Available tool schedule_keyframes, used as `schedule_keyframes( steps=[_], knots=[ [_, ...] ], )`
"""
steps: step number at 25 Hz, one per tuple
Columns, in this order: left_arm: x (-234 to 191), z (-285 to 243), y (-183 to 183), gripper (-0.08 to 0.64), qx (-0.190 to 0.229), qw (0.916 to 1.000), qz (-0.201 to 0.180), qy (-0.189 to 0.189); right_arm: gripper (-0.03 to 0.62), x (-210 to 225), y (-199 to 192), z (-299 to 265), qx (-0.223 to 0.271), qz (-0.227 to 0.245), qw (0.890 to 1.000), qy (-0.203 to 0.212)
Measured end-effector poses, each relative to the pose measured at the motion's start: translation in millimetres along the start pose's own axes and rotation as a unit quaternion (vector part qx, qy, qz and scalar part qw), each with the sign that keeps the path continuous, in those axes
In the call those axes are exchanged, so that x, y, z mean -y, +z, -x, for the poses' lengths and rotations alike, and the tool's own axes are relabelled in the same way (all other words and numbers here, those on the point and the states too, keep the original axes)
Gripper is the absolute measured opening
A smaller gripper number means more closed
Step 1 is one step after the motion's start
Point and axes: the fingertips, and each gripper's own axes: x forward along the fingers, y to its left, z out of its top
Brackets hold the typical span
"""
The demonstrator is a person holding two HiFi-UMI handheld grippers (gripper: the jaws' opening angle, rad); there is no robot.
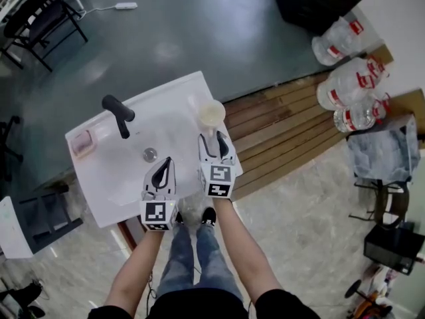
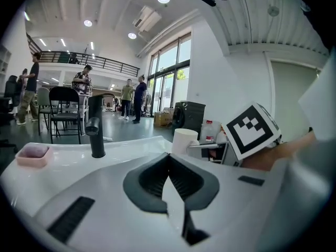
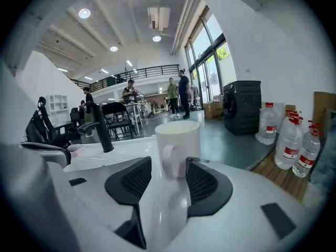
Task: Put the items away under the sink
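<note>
A white mug (image 1: 211, 113) stands on the right rear corner of the white sink (image 1: 119, 178). My right gripper (image 1: 216, 140) is open just in front of it. In the right gripper view the mug (image 3: 178, 138) has its handle between the two spread jaws, with a gap on each side. My left gripper (image 1: 165, 163) hovers over the basin near the drain (image 1: 151, 154), shut and empty. From the left gripper view the jaws meet at the tip (image 2: 168, 157), and the mug (image 2: 184, 140) stands beyond, to the right.
A black faucet (image 1: 119, 113) and a pink soap dish (image 1: 83, 142) sit at the sink's back. Wooden planks (image 1: 285, 125) lie to the right, with large water bottles (image 1: 348, 85) beyond. A black chair (image 1: 40, 18) stands far left, a cloth-draped stand (image 1: 385, 151) right.
</note>
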Motion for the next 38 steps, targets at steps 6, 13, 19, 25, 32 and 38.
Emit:
schedule_keyframes(
  steps=[6,13,19,25,32,38],
  knots=[
    [-6,-3,-6,0.006,-0.003,1.0000,-0.001,0.006,0.156,-2,-5,-7,0.000,0.005,1.000,-0.003],
    [-9,-8,0,0.006,-0.001,0.9999,-0.006,0.009,0.066,-5,3,-9,0.003,0.031,0.999,-0.005],
    [-12,4,3,0.006,0.003,0.9998,-0.008,0.018,0.047,-32,12,5,0.034,0.081,0.994,0.065],
    [-13,31,4,0.006,0.009,0.9993,-0.005,0.036,0.037,-53,21,35,0.058,0.096,0.988,0.107],
    [-12,92,-4,0.006,0.020,0.9974,0.001,0.069,0.037,-86,29,99,0.088,0.108,0.974,0.179],
    [-6,163,-8,0.006,0.017,0.9941,0.033,0.102,0.036,-130,34,174,0.119,0.144,0.940,0.284]
  ],
)
